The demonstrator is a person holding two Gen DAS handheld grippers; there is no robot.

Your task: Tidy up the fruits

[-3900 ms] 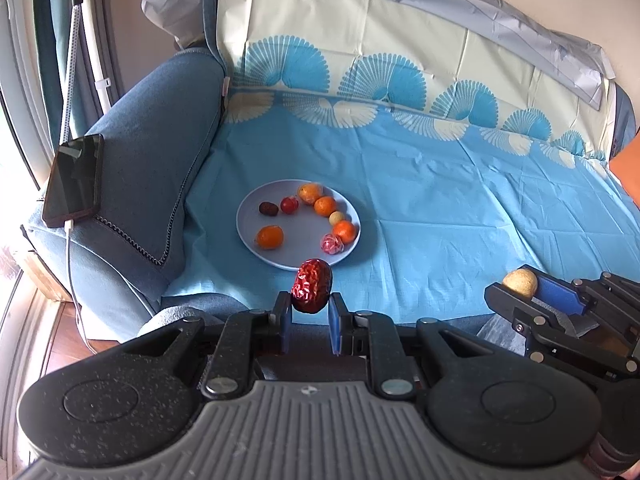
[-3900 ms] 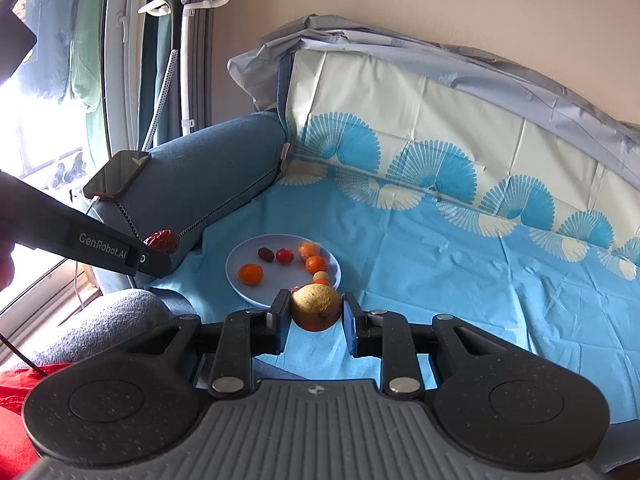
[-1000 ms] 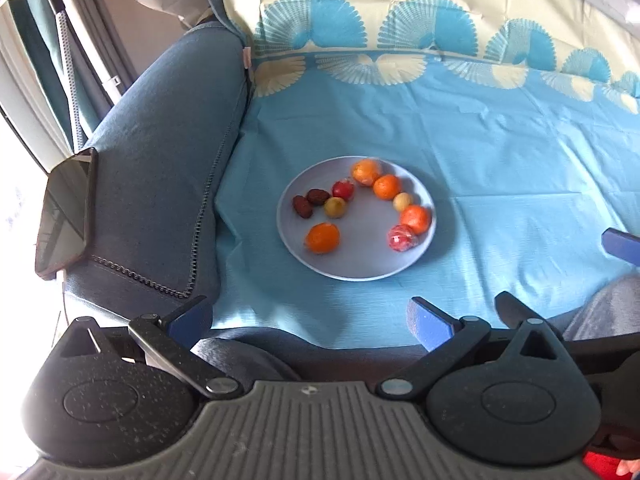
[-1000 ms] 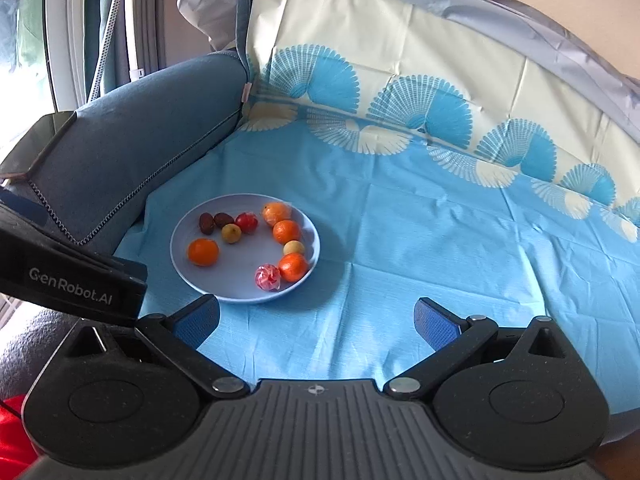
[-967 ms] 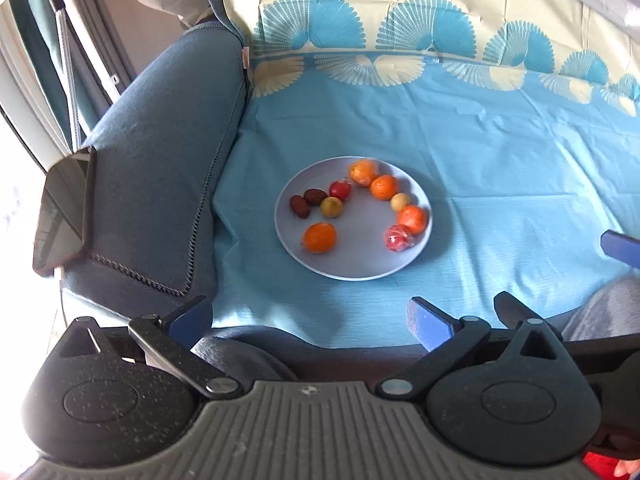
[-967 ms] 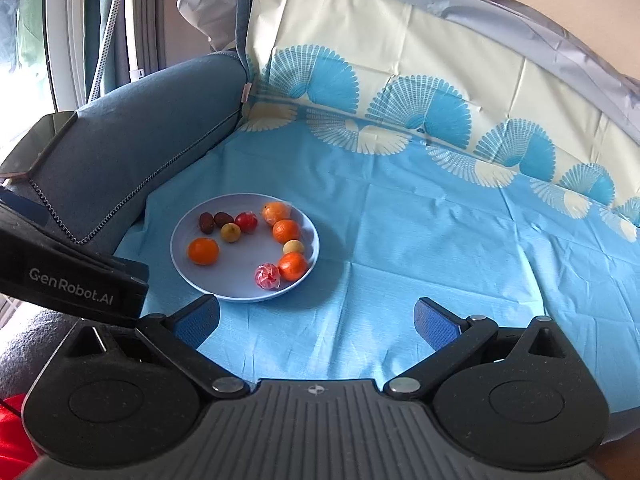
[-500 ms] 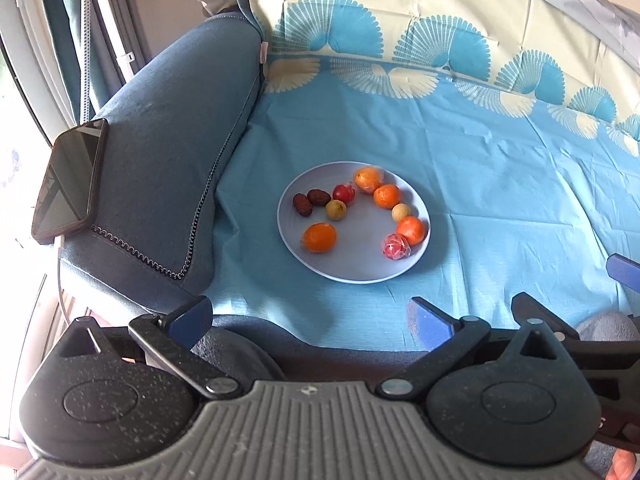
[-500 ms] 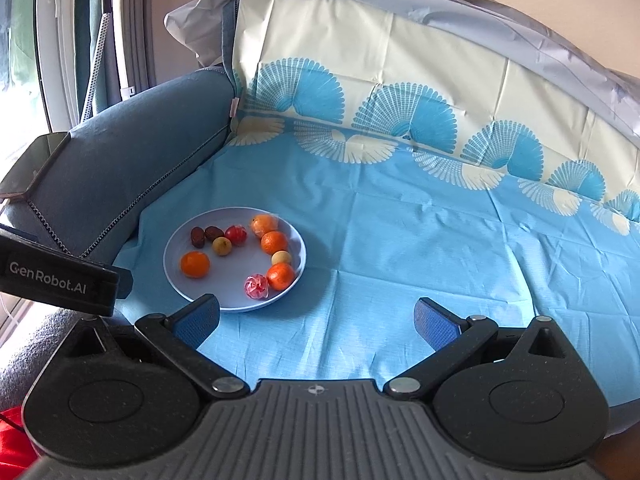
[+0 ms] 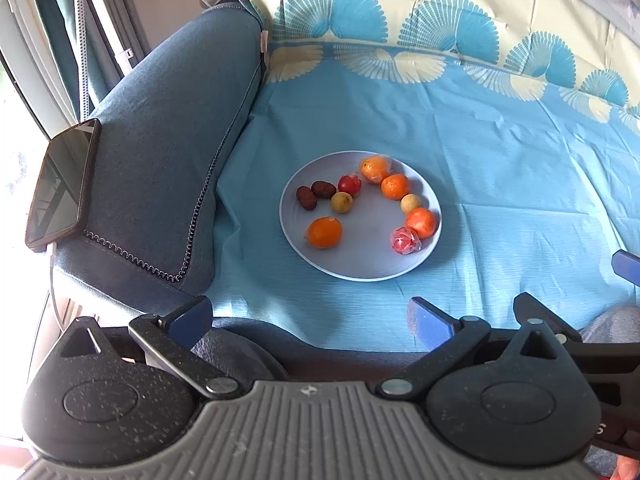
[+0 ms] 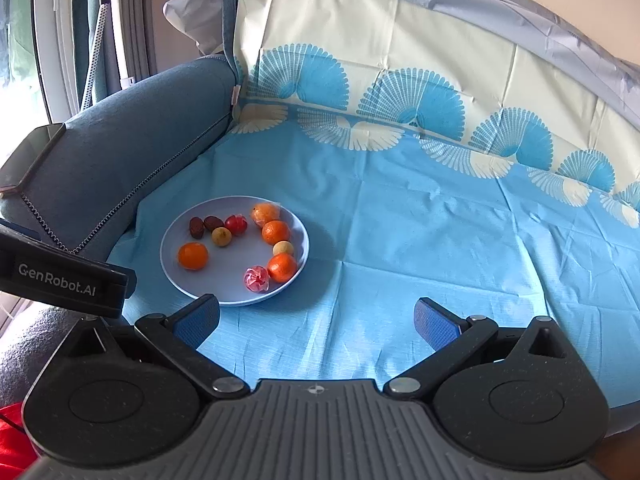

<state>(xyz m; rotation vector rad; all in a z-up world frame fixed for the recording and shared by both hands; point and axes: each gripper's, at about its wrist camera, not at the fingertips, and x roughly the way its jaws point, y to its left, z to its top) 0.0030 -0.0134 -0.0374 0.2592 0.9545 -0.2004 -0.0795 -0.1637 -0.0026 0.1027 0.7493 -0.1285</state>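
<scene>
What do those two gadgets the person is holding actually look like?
Both look alike: the left gripper and right gripper have black speckled plastic bodies with round discs, a ribbed grey centre plate, angled black link arms and blue textured pads. White lettering on the left one's side reads GenRobot.AI.

The left gripper (image 9: 310, 320) is being held level with its 2 jaws spread wide, nothing between them. The right gripper (image 10: 316, 320) is being held alongside, likewise spread and empty.

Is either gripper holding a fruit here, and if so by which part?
Nothing is held. The left gripper and right gripper are both open and empty; all the fruit lies on the plate.
</scene>
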